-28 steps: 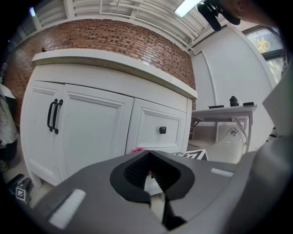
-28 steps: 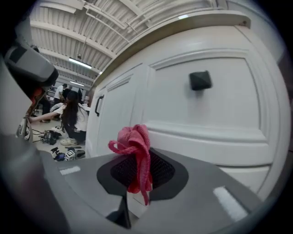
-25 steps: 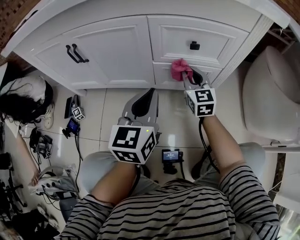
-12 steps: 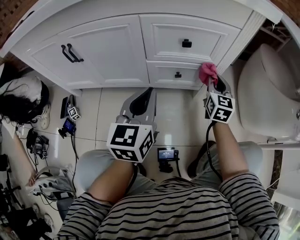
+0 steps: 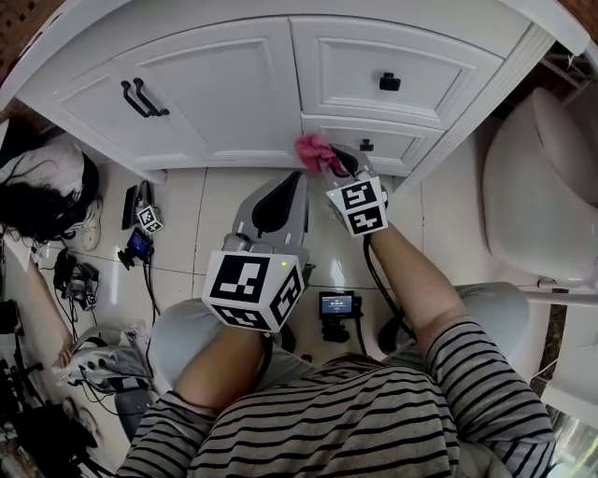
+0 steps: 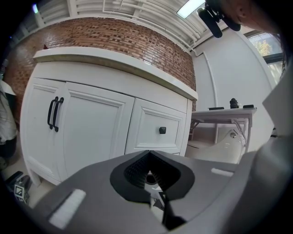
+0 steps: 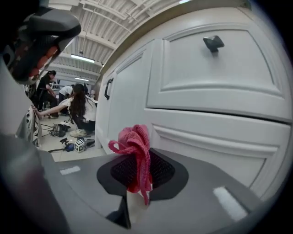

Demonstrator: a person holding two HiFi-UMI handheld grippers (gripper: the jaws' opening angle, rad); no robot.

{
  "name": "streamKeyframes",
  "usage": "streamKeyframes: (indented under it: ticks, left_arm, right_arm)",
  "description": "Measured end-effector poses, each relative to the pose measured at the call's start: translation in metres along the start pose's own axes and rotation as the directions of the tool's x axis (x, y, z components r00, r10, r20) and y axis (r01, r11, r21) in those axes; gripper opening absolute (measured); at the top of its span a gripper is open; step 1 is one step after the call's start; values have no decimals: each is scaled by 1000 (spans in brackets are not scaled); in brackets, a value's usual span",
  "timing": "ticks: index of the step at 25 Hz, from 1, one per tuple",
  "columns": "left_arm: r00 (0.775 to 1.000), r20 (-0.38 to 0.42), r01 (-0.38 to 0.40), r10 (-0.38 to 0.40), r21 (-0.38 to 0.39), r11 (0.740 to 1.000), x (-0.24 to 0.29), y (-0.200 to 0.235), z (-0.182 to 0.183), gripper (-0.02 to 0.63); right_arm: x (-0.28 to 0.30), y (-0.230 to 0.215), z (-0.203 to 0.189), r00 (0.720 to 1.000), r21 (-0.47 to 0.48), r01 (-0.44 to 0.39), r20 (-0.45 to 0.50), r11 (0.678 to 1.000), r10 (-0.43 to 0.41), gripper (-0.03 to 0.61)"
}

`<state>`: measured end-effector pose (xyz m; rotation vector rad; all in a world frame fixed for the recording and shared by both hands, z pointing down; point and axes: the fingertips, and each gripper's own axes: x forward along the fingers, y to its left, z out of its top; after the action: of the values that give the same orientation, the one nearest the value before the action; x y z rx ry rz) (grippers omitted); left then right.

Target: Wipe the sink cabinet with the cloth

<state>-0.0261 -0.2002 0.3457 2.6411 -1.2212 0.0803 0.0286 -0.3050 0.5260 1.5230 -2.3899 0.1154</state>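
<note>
My right hand-held gripper (image 5: 331,164) pinches the pink cloth (image 5: 313,147), bunched ahead of its tips to bear on the sink cabinet (image 5: 234,93) at the lower drawer (image 5: 397,149)'s left edge, seemingly touching. My left hand-held gripper (image 5: 277,198), pressed together and empty, hangs clear above the floor (image 5: 210,219).

We see a red brick wall (image 6: 114,39) behind the sink cabinet (image 5: 215,93), under a white slatted ceiling (image 6: 137,9) with a lit strip light (image 6: 190,7). Pale glossy floor tiles (image 5: 220,219) spread before the cabinet. Right of it stand a white ceramic fixture (image 5: 547,177) and a white table (image 6: 224,113); left of it, cables (image 5: 149,280) litter the floor.
</note>
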Motion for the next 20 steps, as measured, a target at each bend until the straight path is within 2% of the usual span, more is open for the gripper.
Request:
streamKeyframes:
  ticks: [4,10,13,17,19,20]
  left_arm:
    - [1000,-8,14,-14,14,1000,4,-3,-3,2]
    - [999,-29,37,-36,36,999,12,-18,-10,2]
    - [998,-44,39,-36,50,998,15,-22,-15,2]
    - [999,-43,34,-32,47,998,13,-22,-15,2]
    - [999,-33,34,-32,40,999,11,-21,-13,2]
    - [999,-28,34,-33,36,999,10,-20,-11,2]
  right_arm:
    - [-25,-47,-21,993,43,113,-40,993,-111,63]
    - [-81,-105,-43,966,101,256,-63,961,-250,63]
    - [-108,-154,-62,925,148,378,-99,914,-366,63]
    - [-149,-206,-79,843,209,537,-155,817,-514,63]
    - [-157,-205,-81,827,250,561,-154,789,-540,63]
    - [-154,-196,-80,836,260,548,-144,795,-529,63]
